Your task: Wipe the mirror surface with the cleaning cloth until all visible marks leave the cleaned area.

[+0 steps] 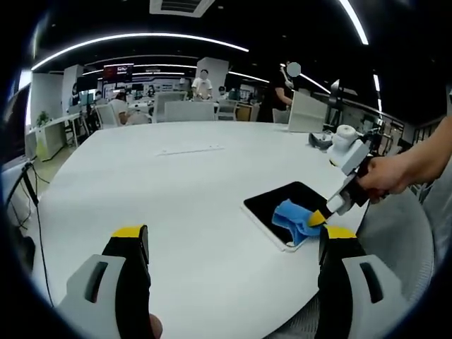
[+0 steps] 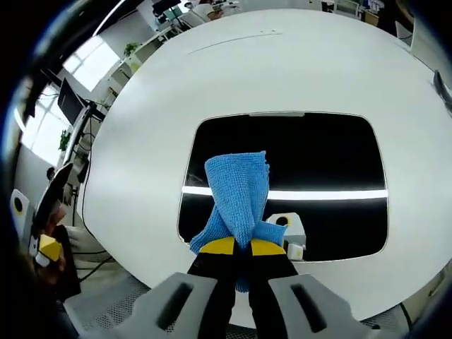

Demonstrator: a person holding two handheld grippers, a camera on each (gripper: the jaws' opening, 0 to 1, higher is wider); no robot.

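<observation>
While the left hand-held gripper gapes empty, the right pinches the cloth — on the mirror

Both grippers are built alike: the left gripper and right gripper have black jaws capped with yellow tips, set in pale grey housings with dark slots.

Bright blue cleaning cloth, with fine woven texture, no pattern. Dark, almost black mirror with thin white rim and one white light stripe reflected across. Plain white round table. Right gripper: black jaws with yellow tips, light grey body. Left gripper: same colours, black, yellow tips, grey housing. Dark ceiling, with white strip lights.
</observation>
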